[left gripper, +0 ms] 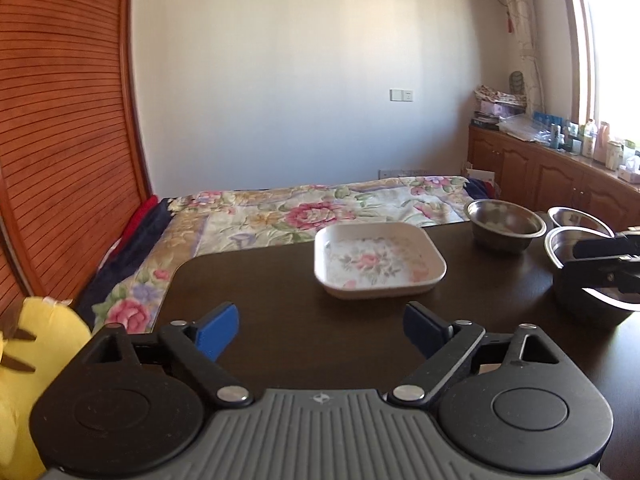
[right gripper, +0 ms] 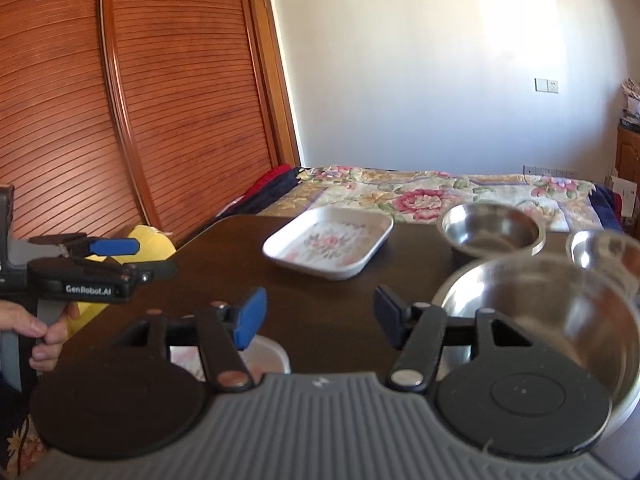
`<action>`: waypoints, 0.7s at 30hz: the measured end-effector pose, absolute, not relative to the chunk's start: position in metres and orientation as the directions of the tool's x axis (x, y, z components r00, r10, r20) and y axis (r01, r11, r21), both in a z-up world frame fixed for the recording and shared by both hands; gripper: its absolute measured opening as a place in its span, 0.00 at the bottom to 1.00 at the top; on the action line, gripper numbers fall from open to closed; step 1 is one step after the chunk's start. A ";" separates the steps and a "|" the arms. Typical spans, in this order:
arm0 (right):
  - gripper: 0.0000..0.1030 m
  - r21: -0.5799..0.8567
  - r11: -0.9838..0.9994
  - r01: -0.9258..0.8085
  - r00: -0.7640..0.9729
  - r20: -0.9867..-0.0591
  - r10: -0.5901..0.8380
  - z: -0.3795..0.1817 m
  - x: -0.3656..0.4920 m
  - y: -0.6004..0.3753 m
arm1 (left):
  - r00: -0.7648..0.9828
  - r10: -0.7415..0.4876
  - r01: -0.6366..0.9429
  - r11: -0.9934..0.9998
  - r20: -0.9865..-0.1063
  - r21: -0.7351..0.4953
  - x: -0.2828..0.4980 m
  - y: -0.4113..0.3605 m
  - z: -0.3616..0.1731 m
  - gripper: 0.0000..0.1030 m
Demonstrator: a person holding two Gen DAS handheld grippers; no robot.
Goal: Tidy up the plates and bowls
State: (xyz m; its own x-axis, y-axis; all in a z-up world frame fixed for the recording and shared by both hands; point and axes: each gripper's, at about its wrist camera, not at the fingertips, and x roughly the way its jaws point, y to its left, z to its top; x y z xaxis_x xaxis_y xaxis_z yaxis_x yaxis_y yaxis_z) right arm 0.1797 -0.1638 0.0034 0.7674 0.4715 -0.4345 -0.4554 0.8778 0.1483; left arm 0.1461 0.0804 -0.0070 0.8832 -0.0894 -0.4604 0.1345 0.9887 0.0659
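- Three steel bowls (right gripper: 492, 232) sit right on the dark counter (right gripper: 312, 300); the nearest, largest bowl (right gripper: 560, 312) suits as nesting base.
- The floral dish (left gripper: 378, 264) lies mid-counter.
- Left tool (left gripper: 320, 330) and right tool (right gripper: 320, 314) hover spread, empty; grip rims squarely.

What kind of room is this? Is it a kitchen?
Probably a bedroom, not a kitchen. Behind the dark table lies a bed with a flowery bedspread, and a slatted wooden wardrobe door stands beside it. The steel bowls just sit on the table.
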 end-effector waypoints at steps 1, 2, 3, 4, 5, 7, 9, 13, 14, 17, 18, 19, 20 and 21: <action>0.67 0.142 0.879 -0.456 0.766 -0.440 0.468 0.005 0.185 -0.163 | 0.882 -0.098 0.146 0.987 -0.460 0.069 0.151 0.079 -0.005 0.90; 0.70 0.137 0.880 -0.456 0.763 -0.448 0.465 0.008 0.191 -0.163 | 0.881 -0.106 0.157 0.985 -0.461 0.075 0.157 0.078 -0.003 0.90; 0.70 0.133 0.879 -0.457 0.758 -0.459 0.463 0.009 0.197 -0.162 | 0.881 -0.109 0.164 0.983 -0.461 0.081 0.161 0.077 -0.001 0.90; 0.70 0.125 0.878 -0.461 0.751 -0.471 0.462 0.011 0.202 -0.161 | 0.881 -0.107 0.167 0.982 -0.460 0.091 0.167 0.076 0.000 0.90; 0.70 0.116 0.877 -0.466 0.745 -0.483 0.460 0.013 0.208 -0.160 | 0.883 -0.107 0.169 0.981 -0.457 0.097 0.171 0.075 0.001 0.90; 0.70 0.100 0.876 -0.472 0.737 -0.501 0.454 0.016 0.218 -0.158 | 0.883 -0.112 0.176 0.979 -0.456 0.101 0.182 0.074 0.003 0.90; 0.70 0.096 0.877 -0.471 0.732 -0.513 0.449 0.018 0.229 -0.157 | 0.881 -0.122 0.186 0.977 -0.458 0.099 0.192 0.074 0.004 0.90; 0.70 0.088 0.875 -0.476 0.714 -0.542 0.443 0.018 0.250 -0.150 | 0.864 -0.166 0.230 0.970 -0.475 0.081 0.213 0.073 0.002 0.89; 0.70 0.087 0.875 -0.476 0.708 -0.552 0.440 0.017 0.256 -0.149 | 0.859 -0.176 0.242 0.967 -0.481 0.079 0.218 0.073 0.001 0.89; 0.70 0.101 0.879 -0.466 0.690 -0.581 0.432 0.014 0.275 -0.145 | 0.846 -0.184 0.257 0.963 -0.501 0.081 0.233 0.072 -0.004 0.85; 0.69 0.114 0.880 -0.462 0.680 -0.591 0.433 0.013 0.281 -0.143 | 0.842 -0.178 0.256 0.963 -0.509 0.087 0.239 0.073 -0.006 0.82; 0.65 0.126 0.880 -0.457 0.672 -0.599 0.435 0.011 0.287 -0.142 | 0.839 -0.173 0.255 0.962 -0.516 0.093 0.244 0.072 -0.008 0.77; 0.63 0.134 0.881 -0.454 0.665 -0.608 0.435 0.010 0.293 -0.141 | 0.835 -0.173 0.257 0.962 -0.522 0.093 0.250 0.072 -0.009 0.73; 0.60 0.138 0.882 -0.450 0.658 -0.616 0.432 0.008 0.298 -0.139 | 0.829 -0.179 0.262 0.961 -0.529 0.085 0.256 0.074 -0.011 0.72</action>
